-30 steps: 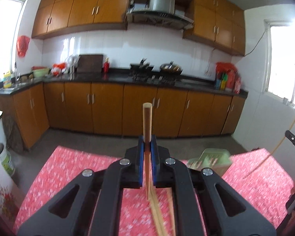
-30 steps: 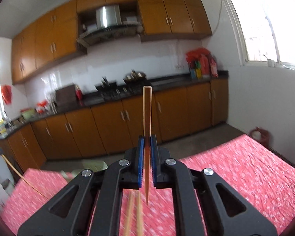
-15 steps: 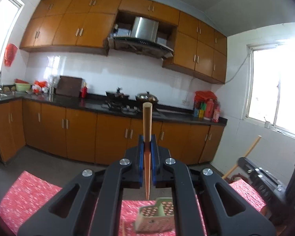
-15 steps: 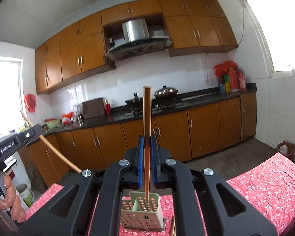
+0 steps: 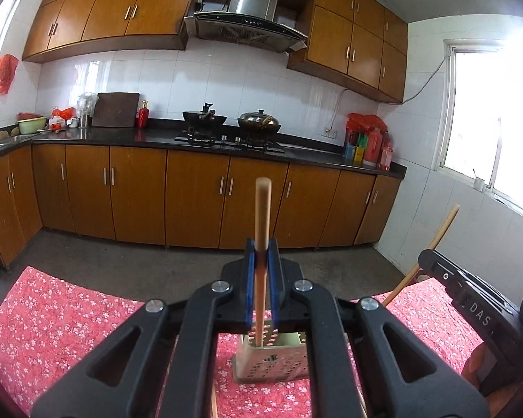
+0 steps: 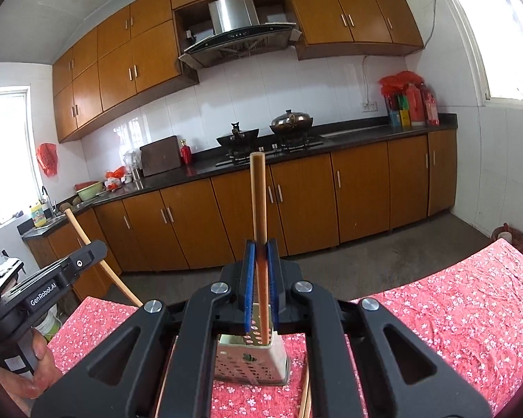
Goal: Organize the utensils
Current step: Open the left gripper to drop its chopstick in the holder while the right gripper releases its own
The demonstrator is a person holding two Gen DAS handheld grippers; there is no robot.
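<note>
My left gripper is shut on a wooden chopstick, held upright with its lower tip inside the pale green perforated utensil holder on the red floral tablecloth. My right gripper is shut on a second wooden chopstick, also upright, with its tip inside the same holder. Each gripper shows in the other's view: the right one at the right edge, the left one at the left edge.
More loose chopsticks lie on the red tablecloth beside the holder. Beyond the table's far edge is bare floor, then wooden kitchen cabinets with a stove and pots.
Both grippers have lifted their chopsticks off the table, swung them upright and brought them down over the holder; the tips now sit inside it.
</note>
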